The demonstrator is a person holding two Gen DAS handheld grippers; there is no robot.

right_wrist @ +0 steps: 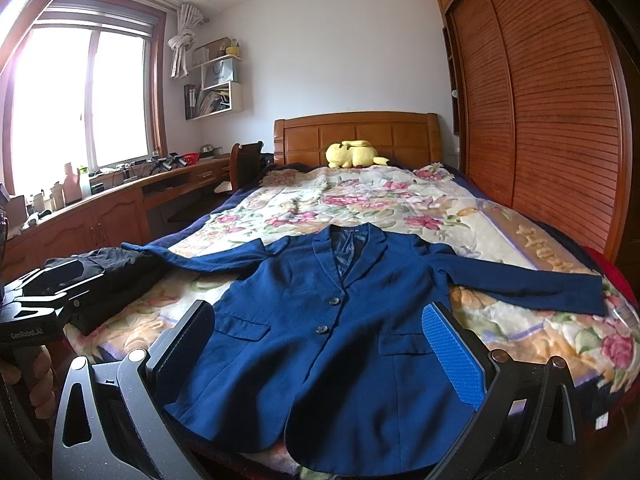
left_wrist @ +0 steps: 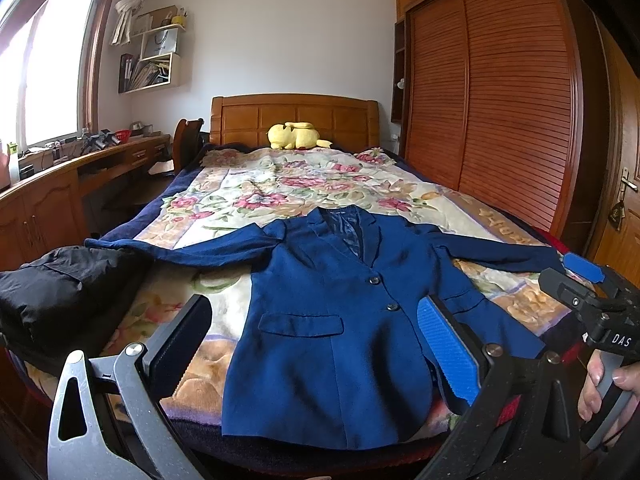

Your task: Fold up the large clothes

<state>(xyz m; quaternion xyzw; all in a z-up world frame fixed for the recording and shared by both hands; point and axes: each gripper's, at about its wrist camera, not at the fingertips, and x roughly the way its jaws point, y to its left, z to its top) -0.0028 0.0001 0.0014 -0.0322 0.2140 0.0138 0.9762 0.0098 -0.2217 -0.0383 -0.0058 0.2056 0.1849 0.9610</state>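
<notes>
A blue suit jacket (left_wrist: 332, 340) lies flat and face up on the flowered bedspread (left_wrist: 280, 188), buttoned, sleeves spread to both sides, hem at the bed's near edge. In the right wrist view the jacket (right_wrist: 320, 360) fills the foreground. My left gripper (left_wrist: 316, 344) hovers open above the jacket's lower half, holding nothing. My right gripper (right_wrist: 320, 356) is likewise open over the hem. The right gripper also shows in the left wrist view at the right edge (left_wrist: 576, 276), held by a hand (left_wrist: 600, 388).
A black garment (left_wrist: 60, 292) is heaped at the bed's left corner. A yellow plush toy (left_wrist: 296, 135) sits by the wooden headboard (left_wrist: 296, 116). A desk (left_wrist: 80, 168) runs along the left wall; a slatted wardrobe (left_wrist: 500, 100) stands close on the right.
</notes>
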